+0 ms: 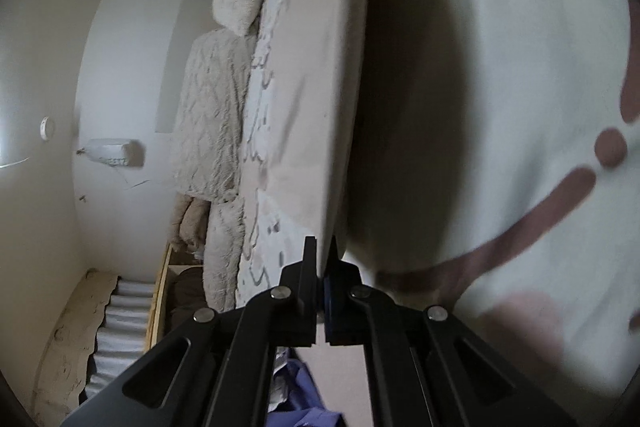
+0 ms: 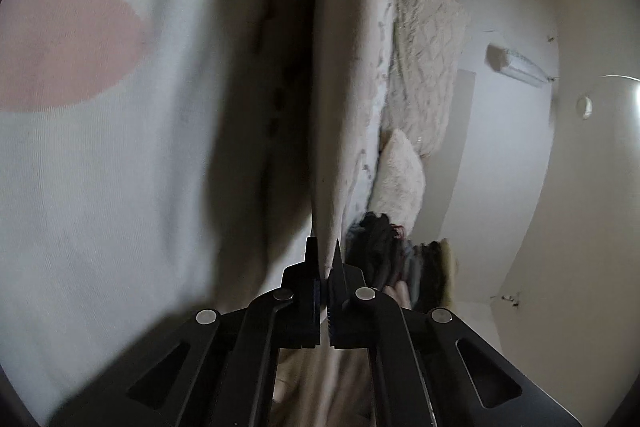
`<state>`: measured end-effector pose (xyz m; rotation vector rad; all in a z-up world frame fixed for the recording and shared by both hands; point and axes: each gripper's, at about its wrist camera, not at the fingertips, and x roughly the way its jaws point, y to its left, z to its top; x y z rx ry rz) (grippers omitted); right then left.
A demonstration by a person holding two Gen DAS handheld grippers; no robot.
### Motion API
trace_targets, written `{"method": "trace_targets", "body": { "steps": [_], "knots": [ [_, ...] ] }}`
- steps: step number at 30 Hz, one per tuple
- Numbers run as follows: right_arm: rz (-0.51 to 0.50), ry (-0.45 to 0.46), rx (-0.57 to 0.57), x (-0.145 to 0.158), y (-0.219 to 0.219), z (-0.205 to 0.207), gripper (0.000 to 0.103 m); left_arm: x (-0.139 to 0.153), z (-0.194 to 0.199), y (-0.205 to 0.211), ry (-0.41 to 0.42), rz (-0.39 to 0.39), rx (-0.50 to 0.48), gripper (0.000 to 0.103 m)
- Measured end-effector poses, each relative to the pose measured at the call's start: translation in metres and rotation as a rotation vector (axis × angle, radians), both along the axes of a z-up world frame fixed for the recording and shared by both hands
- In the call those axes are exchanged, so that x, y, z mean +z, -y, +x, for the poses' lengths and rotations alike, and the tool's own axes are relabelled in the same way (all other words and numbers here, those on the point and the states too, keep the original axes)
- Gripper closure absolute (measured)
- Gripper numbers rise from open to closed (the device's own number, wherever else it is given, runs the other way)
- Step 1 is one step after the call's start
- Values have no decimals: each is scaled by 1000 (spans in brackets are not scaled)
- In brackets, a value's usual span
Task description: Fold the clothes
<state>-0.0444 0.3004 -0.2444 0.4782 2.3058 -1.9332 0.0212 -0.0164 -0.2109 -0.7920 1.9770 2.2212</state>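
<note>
Left-wrist view has the left gripper [image 1: 322, 251] clamped tight on the edge of a pale beige cloth garment [image 1: 320, 87], which runs taut from the fingertips toward 12 o'clock. In the right-wrist view the right gripper [image 2: 325, 251] is pinched fully closed on another part of that same beige edge [image 2: 344, 87], again stretching to 12 o'clock. Both views are rolled sideways and motion-blurred, so which corners are held is probably — not certainly — the two ends of one hem. At 3 o'clock on the left view lies the white bed sheet with dusty-pink blobs [image 1: 520, 87]. Doing this step well means keeping the span taut and level — then laying it flat on the sheet before folding.
</note>
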Motion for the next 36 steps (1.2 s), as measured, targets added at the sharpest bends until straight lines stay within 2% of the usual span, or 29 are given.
{"method": "trace_targets", "body": {
  "steps": [3,6,9,14,19,23,27,28,31,33,35,36],
  "knots": [
    [-13,8,6,15,-1,5,101,1,3,2,14,7,19,100],
    [-27,27,1,21,-1,9,101,-2,12,2,31,-16,-1,100],
    [-58,44,-6,28,-2,21,101,8,24,3,28,-10,-7,100],
    [-123,102,-17,51,-4,61,101,36,45,1,11,51,28,100],
    [-174,156,0,66,-4,97,101,30,62,8,26,10,24,100],
    [-188,219,-35,49,-15,116,101,7,66,14,81,-37,3,97],
    [-196,283,-89,12,-28,126,103,-12,71,20,132,-75,-15,96],
    [-210,277,-97,4,-30,129,103,-15,73,21,143,-82,-18,93],
    [-315,240,-118,8,-35,134,103,-16,75,26,152,-73,15,72],
    [-418,277,-170,21,-39,127,103,-11,74,29,138,-52,38,62],
    [-558,334,-243,37,-45,121,103,-1,70,32,132,4,87,45],
    [-624,364,-278,44,-49,119,103,4,68,34,128,32,112,42]
  ]
}}
